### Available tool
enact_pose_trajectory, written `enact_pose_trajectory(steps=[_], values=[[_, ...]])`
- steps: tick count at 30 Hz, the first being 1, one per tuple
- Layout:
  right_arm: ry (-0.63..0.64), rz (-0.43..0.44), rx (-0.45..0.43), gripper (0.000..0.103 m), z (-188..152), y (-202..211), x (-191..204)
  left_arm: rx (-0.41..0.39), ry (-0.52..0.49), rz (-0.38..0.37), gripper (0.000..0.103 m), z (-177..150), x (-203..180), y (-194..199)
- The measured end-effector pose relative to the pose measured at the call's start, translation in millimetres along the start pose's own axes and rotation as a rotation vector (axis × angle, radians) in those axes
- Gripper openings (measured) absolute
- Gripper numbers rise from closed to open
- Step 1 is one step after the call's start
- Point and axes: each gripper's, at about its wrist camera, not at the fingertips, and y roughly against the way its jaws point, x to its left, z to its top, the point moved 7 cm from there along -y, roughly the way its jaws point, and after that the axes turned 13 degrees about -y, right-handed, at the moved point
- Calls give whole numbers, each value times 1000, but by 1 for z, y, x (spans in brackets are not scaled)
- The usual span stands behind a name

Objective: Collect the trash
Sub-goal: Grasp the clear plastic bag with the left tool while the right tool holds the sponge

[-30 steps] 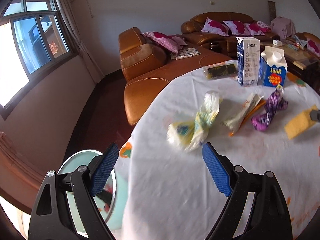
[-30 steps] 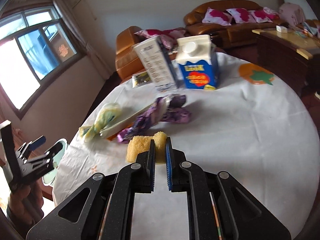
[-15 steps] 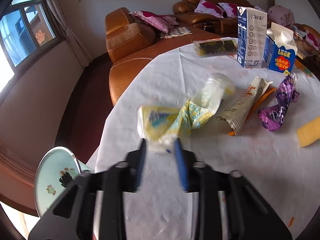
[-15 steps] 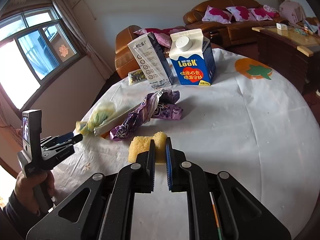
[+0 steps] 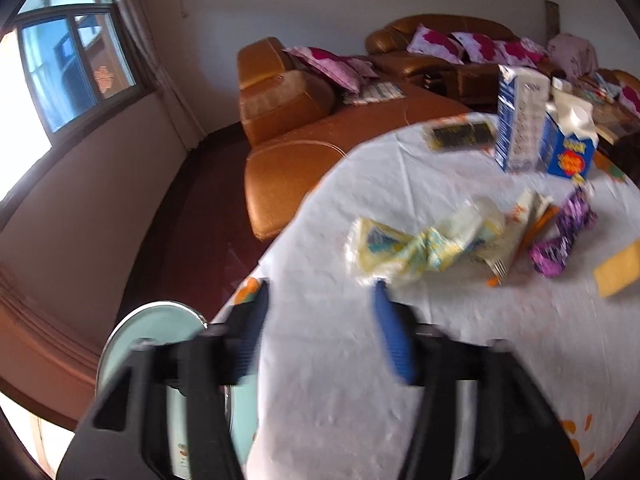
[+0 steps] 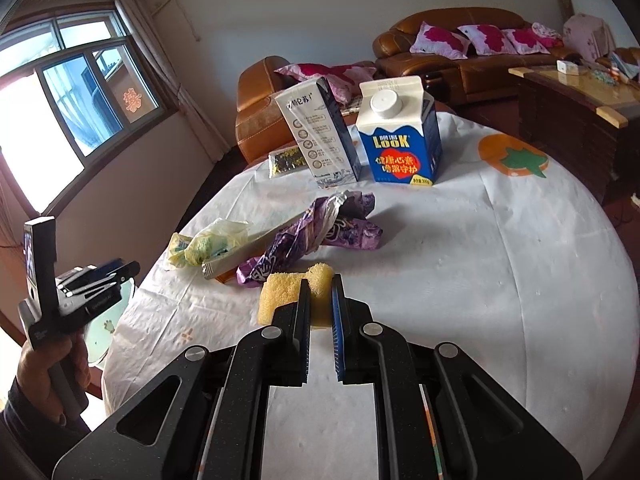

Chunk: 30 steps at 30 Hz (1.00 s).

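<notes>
Gripping the yellow sponge [image 6: 294,294], the right gripper [image 6: 320,292] stays shut on the bench [image 6: 520,264]. Left gripper [image 5: 318,300] fingers have just been opening, empty; the yellow wrapper [image 5: 404,250] lies just beyond them.

All places run from the sponge [image 6: 286,294] on the table [image 6: 500,280], seen from the right wrist. Just behind it lies a crumpled wrapper [image 6: 316,236]; left of that, a long packet [image 6: 240,258] and a bag [image 6: 208,242] — the table's left edge. Farther behind stand 2 cartons [image 6: 320,132] [image 6: 400,136], side by side; a sofa [image 6: 460,56] lies beyond them.
</notes>
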Motion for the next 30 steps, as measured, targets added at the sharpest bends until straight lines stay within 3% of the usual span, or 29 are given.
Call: enact_pose_trajectory(steps=[7, 10, 13, 14, 16, 23, 30], values=[[-14, -14, -23, 10, 13, -3, -9, 17, 35, -16, 62, 27, -4, -30], [-6, -12, -21, 10, 12, -6, -9, 72, 30, -32, 61, 27, -11, -55], [-7, -15, -14, 11, 11, -10, -11, 125, 21, -95, 58, 15, -25, -72], [-10, -16, -10, 11, 9, -13, -13, 129, 24, -112, 55, 12, -30, -75], [-17, -15, -3, 11, 8, -15, -16, 111, 29, -145, 38, 9, -35, -75], [-24, -7, -7, 11, 5, -12, -14, 102, -25, -149, 7, 8, -39, -62], [-13, 17, -26, 11, 6, 0, 2, 38, -39, -104, 6, 0, -19, -25]])
